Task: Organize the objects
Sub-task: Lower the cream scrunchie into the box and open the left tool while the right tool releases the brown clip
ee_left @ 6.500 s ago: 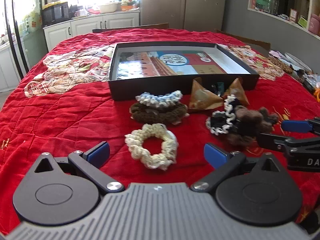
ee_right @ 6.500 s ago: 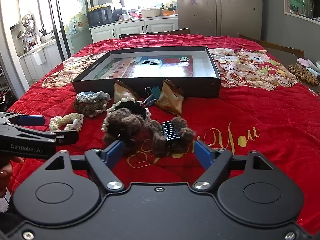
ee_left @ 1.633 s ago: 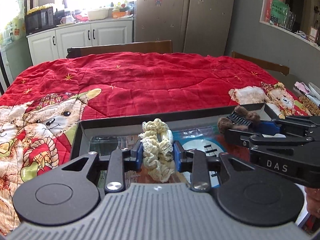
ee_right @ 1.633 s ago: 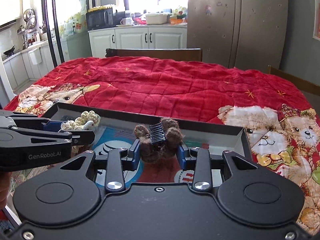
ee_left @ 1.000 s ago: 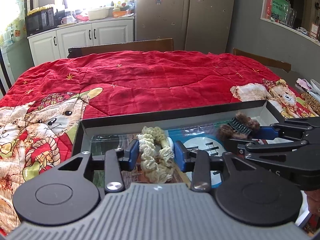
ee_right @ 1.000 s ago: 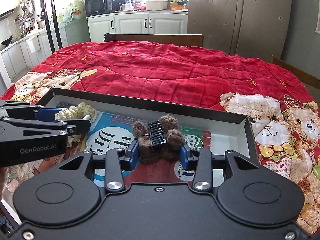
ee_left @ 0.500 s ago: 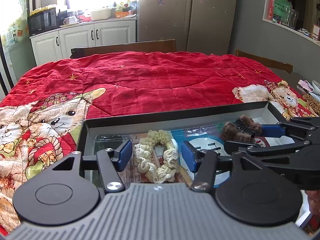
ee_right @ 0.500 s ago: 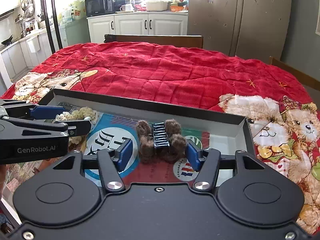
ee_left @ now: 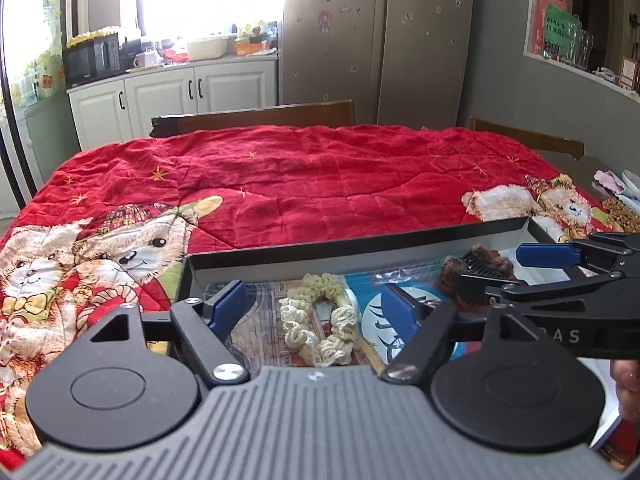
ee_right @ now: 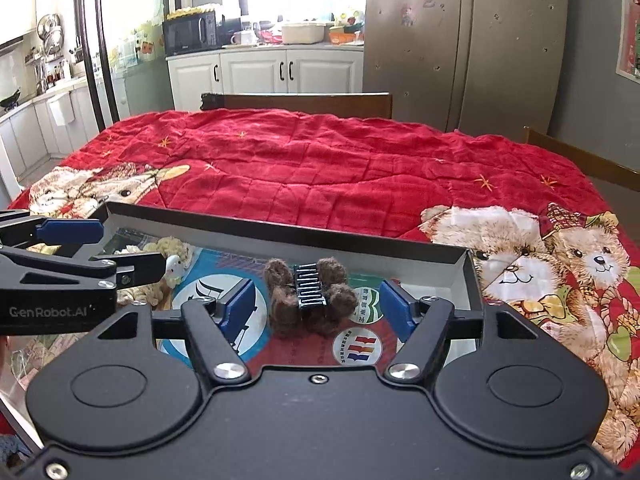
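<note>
Cream scrunchie [ee_left: 318, 320] and furry claw clip [ee_right: 310, 294] lie in box [ee_right: 360, 240].

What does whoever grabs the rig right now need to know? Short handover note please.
Left gripper: open, jaws have just been opening; cream scrunchie lies loose between them on the floor of the black box.
Right gripper: open, jaws likewise just opened; brown fuzzy hair claw lies free between them in the same box.
Done: both pieces are in the box.
Left: back both grippers out. No other loose pieces show in these views; check the near side of the red quilt.
</note>
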The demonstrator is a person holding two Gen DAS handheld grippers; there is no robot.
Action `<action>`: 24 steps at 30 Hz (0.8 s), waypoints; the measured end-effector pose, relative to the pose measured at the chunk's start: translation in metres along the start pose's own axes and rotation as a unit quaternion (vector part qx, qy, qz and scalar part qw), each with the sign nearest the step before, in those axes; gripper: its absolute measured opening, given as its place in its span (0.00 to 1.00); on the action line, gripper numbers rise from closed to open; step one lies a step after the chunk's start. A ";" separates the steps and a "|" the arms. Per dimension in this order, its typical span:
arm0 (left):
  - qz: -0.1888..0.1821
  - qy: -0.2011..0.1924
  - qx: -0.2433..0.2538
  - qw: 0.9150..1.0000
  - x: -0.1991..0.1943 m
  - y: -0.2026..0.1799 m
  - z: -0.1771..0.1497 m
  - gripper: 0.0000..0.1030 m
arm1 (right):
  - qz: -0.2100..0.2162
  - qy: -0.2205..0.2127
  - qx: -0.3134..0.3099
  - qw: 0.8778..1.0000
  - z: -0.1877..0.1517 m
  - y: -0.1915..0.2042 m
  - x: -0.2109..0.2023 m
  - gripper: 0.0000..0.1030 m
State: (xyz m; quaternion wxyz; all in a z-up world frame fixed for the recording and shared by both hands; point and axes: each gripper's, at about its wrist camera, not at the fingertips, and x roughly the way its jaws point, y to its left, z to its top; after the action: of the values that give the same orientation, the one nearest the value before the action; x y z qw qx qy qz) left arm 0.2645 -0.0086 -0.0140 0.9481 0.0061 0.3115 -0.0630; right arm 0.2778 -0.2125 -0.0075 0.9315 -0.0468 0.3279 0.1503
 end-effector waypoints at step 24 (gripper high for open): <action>-0.007 -0.052 0.012 0.999 -0.069 -0.010 -0.005 0.87 | 0.001 -0.069 0.004 0.998 -0.008 0.007 -0.080 0.75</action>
State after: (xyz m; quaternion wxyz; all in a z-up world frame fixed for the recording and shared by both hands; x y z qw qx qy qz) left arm 0.2052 -0.0103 0.0228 0.9625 0.0121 0.2610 -0.0734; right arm 0.2122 -0.2270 0.0364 0.9519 -0.0324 0.2636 0.1531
